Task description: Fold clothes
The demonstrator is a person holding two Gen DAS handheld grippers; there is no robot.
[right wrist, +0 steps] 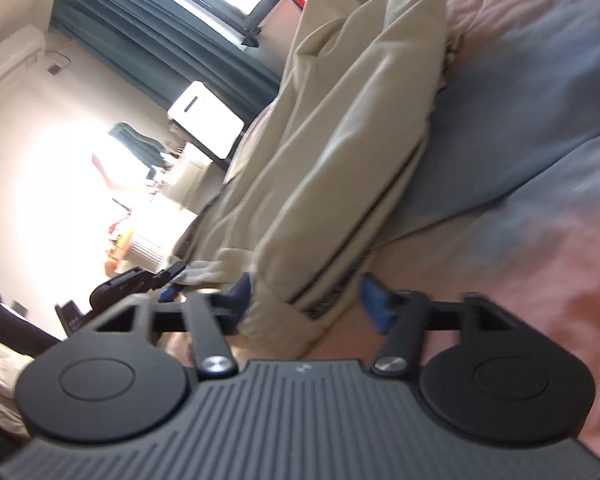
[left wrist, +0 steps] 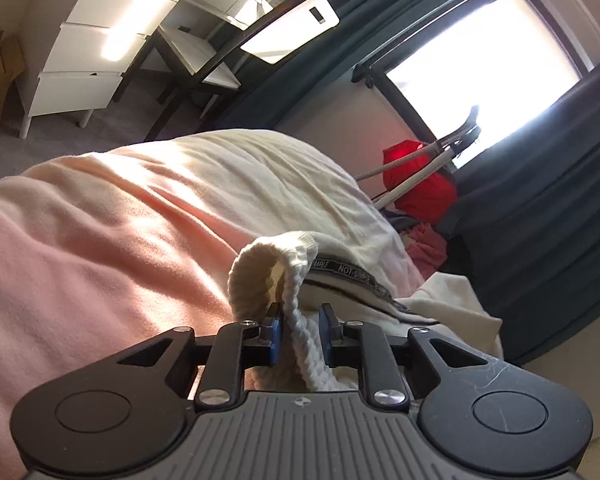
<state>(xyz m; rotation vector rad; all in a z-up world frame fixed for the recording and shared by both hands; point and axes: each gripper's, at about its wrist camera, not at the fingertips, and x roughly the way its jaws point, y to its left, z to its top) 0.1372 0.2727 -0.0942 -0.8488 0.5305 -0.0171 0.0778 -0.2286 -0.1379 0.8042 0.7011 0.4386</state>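
On a pink blanket, a cream garment lay ahead of 2 hand-held grippers, with its ribbed cuff sitting between the narrowly parted pads of the left gripper, which seemed to pinch it loosely, though firm contact could not be confirmed. The right gripper was spread wide around the garment's striped hem without squeezing it, in a blurred view. The garment looked bunched and only partly gathered, so most of the folding seemed left to do.
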